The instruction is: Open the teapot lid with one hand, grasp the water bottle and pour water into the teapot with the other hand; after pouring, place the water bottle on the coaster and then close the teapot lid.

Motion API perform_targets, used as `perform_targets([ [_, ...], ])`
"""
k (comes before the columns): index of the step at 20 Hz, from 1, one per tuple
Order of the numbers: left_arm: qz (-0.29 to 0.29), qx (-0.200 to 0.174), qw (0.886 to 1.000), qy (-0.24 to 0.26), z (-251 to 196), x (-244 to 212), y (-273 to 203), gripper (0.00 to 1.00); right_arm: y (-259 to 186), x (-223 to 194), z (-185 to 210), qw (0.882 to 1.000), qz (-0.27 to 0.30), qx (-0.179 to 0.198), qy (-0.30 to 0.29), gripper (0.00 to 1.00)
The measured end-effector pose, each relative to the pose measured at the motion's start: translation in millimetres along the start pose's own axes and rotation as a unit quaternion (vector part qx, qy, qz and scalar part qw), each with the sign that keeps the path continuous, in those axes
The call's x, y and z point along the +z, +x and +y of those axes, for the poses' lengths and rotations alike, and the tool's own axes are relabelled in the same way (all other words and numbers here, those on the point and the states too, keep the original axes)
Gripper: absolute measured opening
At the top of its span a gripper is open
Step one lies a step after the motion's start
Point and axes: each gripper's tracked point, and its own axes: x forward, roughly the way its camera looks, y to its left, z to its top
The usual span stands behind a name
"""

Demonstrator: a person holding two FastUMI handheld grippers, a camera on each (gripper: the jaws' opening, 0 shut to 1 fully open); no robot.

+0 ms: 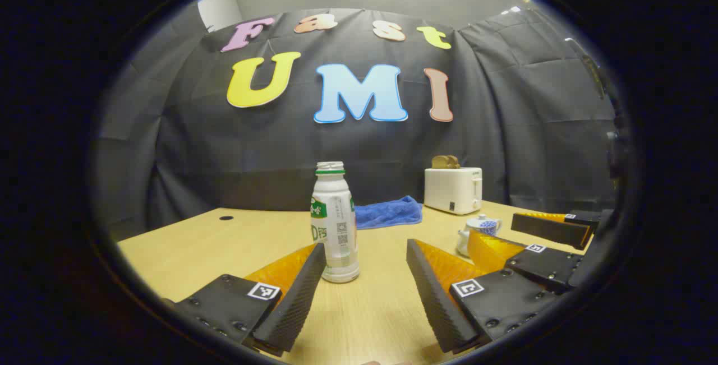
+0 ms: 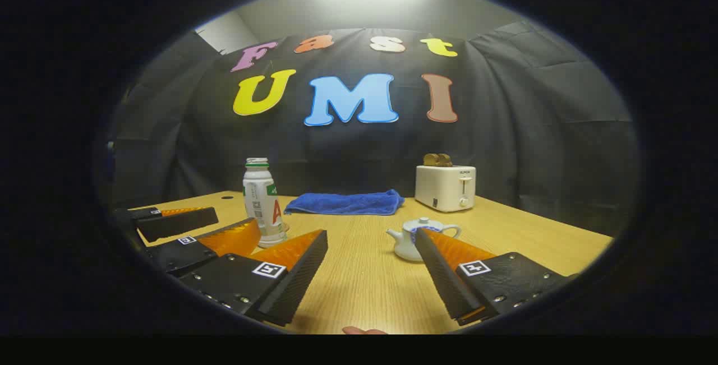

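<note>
Left gripper (image 1: 364,255), jaws spread wide and empty, its ribbed wedge fingers flanking a capless white plastic bottle (image 1: 334,222) that stands upright on the wood-grain table (image 1: 185,247), just beside the left finger (contact cannot be told). Right gripper (image 2: 370,244), likewise wide open and holding nothing, faces a small round ceramic teapot (image 2: 411,240), lid on, near its right finger. Behind lie a folded blue cloth (image 2: 345,202) and a boxy white toaster (image 2: 446,187).
</note>
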Motion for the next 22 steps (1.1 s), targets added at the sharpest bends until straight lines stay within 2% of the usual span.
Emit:
perform_targets([
  [2,-0.020,0.010,1.000,-0.016,7,15,-6,1.00,1,2,-4,1.000,0.007,0.003,0.009,0.97],
  [3,-0.031,0.022,0.999,-0.005,15,21,-5,1.00,0,9,-11,1.000,-0.003,-0.007,0.011,0.96],
  [6,-0.020,0.005,1.000,-0.013,6,14,2,1.00,2,13,-20,1.000,0.001,-0.011,0.008,0.97],
  [12,-0.022,-0.004,1.000,0.006,-2,18,11,1.00,11,15,-44,1.000,0.012,-0.023,0.013,0.96],
  [20,-0.006,-0.015,1.000,-0.008,3,16,38,1.00,49,22,-77,0.998,0.021,-0.049,0.014,0.96],
  [21,-0.001,-0.015,1.000,-0.013,4,16,42,0.96,54,23,-79,0.998,0.023,-0.050,0.017,0.96],
  [22,0.003,-0.014,1.000,-0.017,6,14,47,1.00,61,22,-81,0.998,0.027,-0.048,0.014,0.96],
])
